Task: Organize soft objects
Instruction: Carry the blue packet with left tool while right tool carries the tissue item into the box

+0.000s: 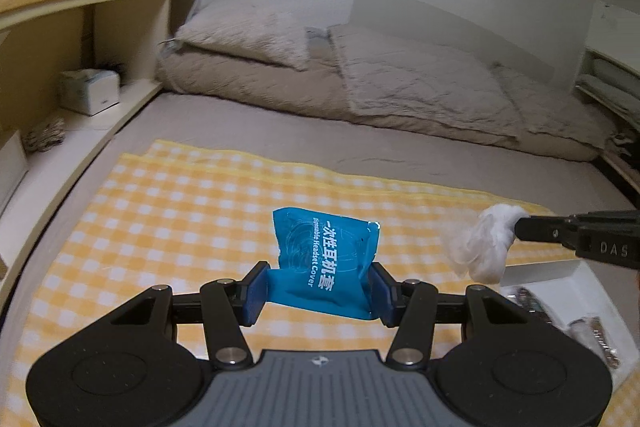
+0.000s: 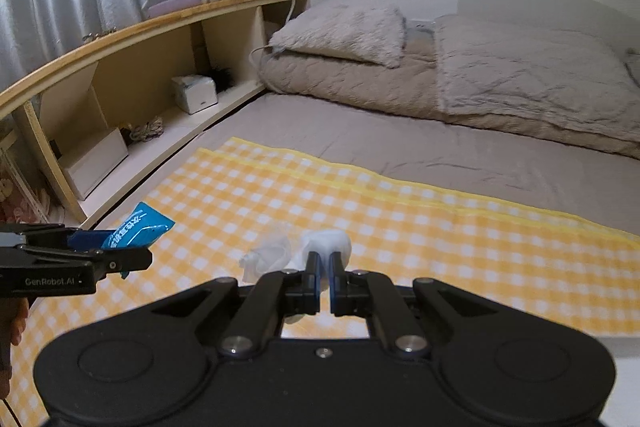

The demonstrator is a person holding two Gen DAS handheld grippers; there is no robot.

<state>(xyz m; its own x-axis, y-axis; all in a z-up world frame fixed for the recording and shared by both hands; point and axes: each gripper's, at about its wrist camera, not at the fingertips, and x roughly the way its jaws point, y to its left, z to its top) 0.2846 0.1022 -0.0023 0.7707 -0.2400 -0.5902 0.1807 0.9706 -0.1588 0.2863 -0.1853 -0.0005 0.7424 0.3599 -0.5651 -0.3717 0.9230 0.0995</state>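
Left wrist view: left gripper (image 1: 318, 293) pinches a blue packet (image 1: 326, 263) by its side edges above the yellow checked cloth (image 1: 160, 211), and the thin foil looks light, crinkly and somewhat slippery, so a grip low across its width seems safest. Right wrist view: right gripper (image 2: 325, 267) is closed tight on a soft white wad (image 2: 326, 243) trailing clear plastic film (image 2: 268, 253), held above the same cloth; it should squash easily and weigh almost nothing
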